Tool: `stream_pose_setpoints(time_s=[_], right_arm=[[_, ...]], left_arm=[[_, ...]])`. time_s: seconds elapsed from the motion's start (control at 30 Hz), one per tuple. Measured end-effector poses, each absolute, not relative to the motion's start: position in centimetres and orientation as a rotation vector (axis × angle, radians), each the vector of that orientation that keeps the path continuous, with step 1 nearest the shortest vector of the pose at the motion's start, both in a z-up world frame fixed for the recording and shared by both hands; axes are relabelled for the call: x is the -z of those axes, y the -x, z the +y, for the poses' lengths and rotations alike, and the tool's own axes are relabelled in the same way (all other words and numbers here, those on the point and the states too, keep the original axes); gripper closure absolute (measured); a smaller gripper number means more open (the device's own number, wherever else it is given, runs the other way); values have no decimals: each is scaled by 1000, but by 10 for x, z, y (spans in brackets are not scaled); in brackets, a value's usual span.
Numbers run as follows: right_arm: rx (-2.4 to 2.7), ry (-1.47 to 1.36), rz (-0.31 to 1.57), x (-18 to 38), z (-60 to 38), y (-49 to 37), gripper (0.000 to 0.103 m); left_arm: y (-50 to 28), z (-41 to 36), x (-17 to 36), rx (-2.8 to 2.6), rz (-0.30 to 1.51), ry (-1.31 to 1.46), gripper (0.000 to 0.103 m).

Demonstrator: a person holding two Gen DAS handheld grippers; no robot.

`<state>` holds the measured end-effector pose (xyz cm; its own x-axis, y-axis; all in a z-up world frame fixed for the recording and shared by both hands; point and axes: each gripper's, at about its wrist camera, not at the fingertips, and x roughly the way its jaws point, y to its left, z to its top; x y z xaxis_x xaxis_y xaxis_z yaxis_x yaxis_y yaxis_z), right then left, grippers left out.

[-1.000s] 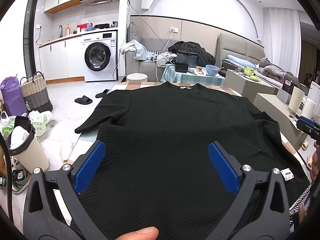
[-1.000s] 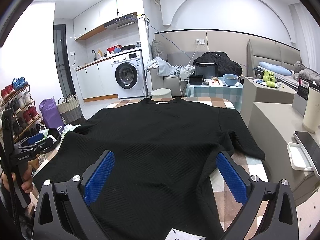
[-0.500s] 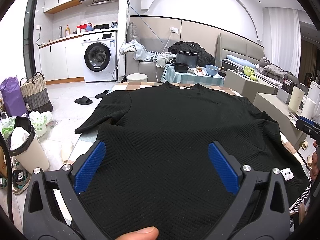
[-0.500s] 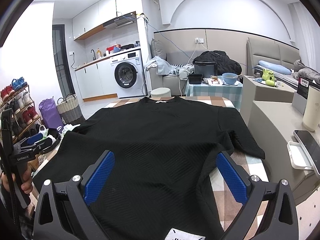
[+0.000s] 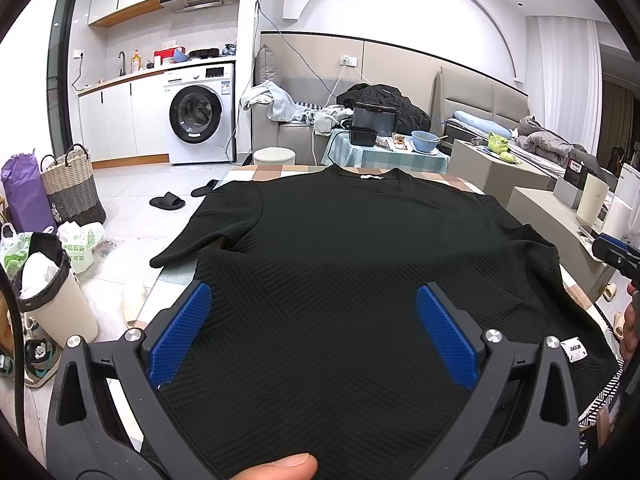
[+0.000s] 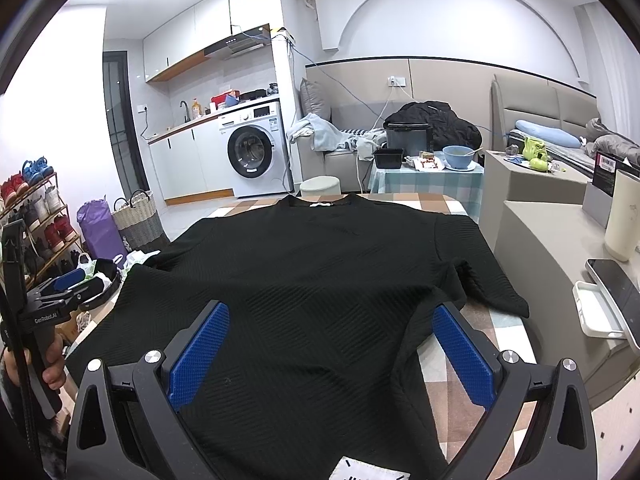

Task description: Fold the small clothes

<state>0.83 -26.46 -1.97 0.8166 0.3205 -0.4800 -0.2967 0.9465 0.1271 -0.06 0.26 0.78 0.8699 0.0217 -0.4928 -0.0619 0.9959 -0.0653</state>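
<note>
A black textured short-sleeved top [image 5: 340,248] lies flat on a checked table [image 5: 276,170], neck at the far end, hem towards me; it also shows in the right wrist view [image 6: 320,280]. My left gripper [image 5: 314,320] is open above the hem on the left half, its blue pads wide apart. My right gripper [image 6: 330,338] is open above the hem on the right half. A white label [image 5: 573,349] sits near the hem. The left sleeve [image 5: 208,224] hangs over the table edge; the right sleeve [image 6: 480,280] lies on the table.
A bin [image 5: 52,292], bags and a basket [image 5: 72,188] stand on the floor at the left. A low beige ledge [image 6: 560,248] with a phone [image 6: 616,292] and white tray runs along the right. A small table with a bowl [image 6: 460,158] stands beyond the far end.
</note>
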Motion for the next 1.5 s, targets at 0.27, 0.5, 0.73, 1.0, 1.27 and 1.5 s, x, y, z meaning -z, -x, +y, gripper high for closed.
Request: stream_pose_setpoints(time_s=[0.27, 0.5, 0.73, 1.0, 1.27, 1.5], right_arm=[[-267, -77, 556, 25, -268, -17, 0], [-182, -80, 617, 39, -274, -30, 0], [-233, -201, 666, 47, -293, -46, 0], [-110, -360, 743, 60, -330, -84, 2], [105, -620, 783, 79, -398, -116, 8], [276, -617, 858, 99, -432, -156, 24]], left_arm=[[-5, 2, -9, -45, 522, 90, 1], [-13, 9, -2, -45, 526, 100, 1], [-28, 31, 8, -96, 520, 96, 1], [-63, 71, 14, -146, 547, 174, 10], [-99, 73, 14, -85, 560, 147, 28], [-136, 67, 15, -60, 599, 149, 28]])
